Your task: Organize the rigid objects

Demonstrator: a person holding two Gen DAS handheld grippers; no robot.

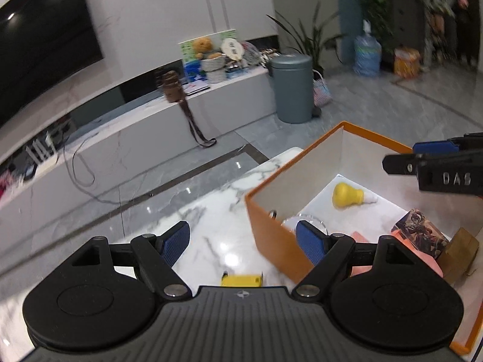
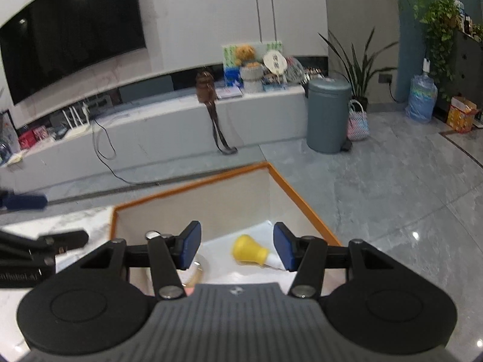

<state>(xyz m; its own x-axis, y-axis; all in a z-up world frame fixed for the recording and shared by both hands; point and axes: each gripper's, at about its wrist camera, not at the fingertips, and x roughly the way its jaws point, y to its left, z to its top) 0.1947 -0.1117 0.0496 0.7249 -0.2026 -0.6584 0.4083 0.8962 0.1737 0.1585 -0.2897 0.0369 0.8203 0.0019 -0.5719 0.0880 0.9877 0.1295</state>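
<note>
An orange box with a white inside stands on the marble table. In it lie a yellow bulb-shaped object, a printed card box, a pink item, a wooden block and a clear round thing. My left gripper is open and empty above the box's left corner, over a yellow flat object on the table. My right gripper is open and empty above the box, with the yellow bulb below its fingers. It also shows in the left wrist view.
A grey bin and a woven basket stand on the tiled floor beyond the table. A long low white bench with a brown bag, toys and cables runs under a wall TV. Plants stand at right.
</note>
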